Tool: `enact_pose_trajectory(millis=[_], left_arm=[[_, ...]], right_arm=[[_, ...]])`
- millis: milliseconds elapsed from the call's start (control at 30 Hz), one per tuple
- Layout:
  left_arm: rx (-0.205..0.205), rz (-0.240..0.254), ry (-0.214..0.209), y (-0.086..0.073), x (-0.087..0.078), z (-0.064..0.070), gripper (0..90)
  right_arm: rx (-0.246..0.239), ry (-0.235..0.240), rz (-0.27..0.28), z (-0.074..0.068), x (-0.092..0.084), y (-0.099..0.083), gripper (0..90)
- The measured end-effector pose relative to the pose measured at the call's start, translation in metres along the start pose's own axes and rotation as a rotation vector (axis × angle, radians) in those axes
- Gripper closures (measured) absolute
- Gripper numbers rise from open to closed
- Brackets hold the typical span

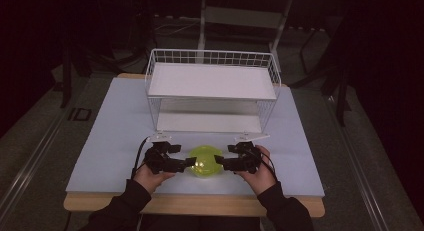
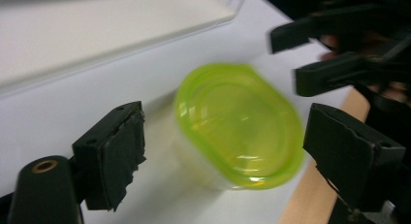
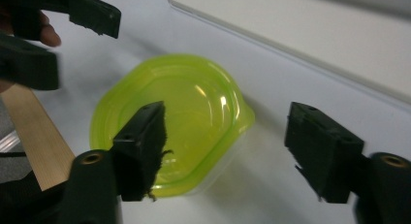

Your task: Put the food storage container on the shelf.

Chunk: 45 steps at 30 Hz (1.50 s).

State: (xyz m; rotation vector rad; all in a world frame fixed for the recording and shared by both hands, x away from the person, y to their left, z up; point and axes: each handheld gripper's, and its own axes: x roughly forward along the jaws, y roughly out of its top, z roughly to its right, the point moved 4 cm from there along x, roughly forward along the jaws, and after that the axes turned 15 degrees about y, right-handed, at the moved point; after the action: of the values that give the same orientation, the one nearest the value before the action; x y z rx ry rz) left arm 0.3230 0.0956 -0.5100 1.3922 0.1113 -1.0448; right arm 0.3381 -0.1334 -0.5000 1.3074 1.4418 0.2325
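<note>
Tongs spread on both sides, left [image 1: 189,161] and right [image 1: 218,162], flanking lidded green tub [image 1: 204,161] near front of surface [image 1: 110,141]; probably light, slick plastic, best pinched at stiff rim.

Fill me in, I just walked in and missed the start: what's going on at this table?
A person seated at the table holds a gripper in each hand and brings both in on a container with a green lid, which sits near the front edge. The left gripper comes at it from one side and the right gripper from the other. Both sets of fingers are open around the container, not yet pressing on it. A white wire shelf stands behind it.
</note>
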Motion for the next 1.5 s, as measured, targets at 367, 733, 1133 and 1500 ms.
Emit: enact_pose_trajectory(millis=[367,733,1133,1500], left_arm=[[-0.041,-0.089,-0.056,-0.014,0.014,0.0,49.4],[-0.088,-0.146,-0.066,-0.016,0.008,0.008,71.0],[-0.127,-0.128,-0.026,-0.01,-0.005,0.014,82.5],[-0.131,-0.078,-0.04,0.017,-0.025,0.015,82.5]], right_arm=[[0.125,-0.005,-0.039,0.008,0.011,-0.015,51.4],[0.18,0.011,-0.001,-0.003,0.006,-0.014,73.3],[0.166,-0.024,0.026,-0.011,0.0,-0.011,78.8],[0.114,-0.043,0.081,-0.023,-0.017,0.017,78.8]])
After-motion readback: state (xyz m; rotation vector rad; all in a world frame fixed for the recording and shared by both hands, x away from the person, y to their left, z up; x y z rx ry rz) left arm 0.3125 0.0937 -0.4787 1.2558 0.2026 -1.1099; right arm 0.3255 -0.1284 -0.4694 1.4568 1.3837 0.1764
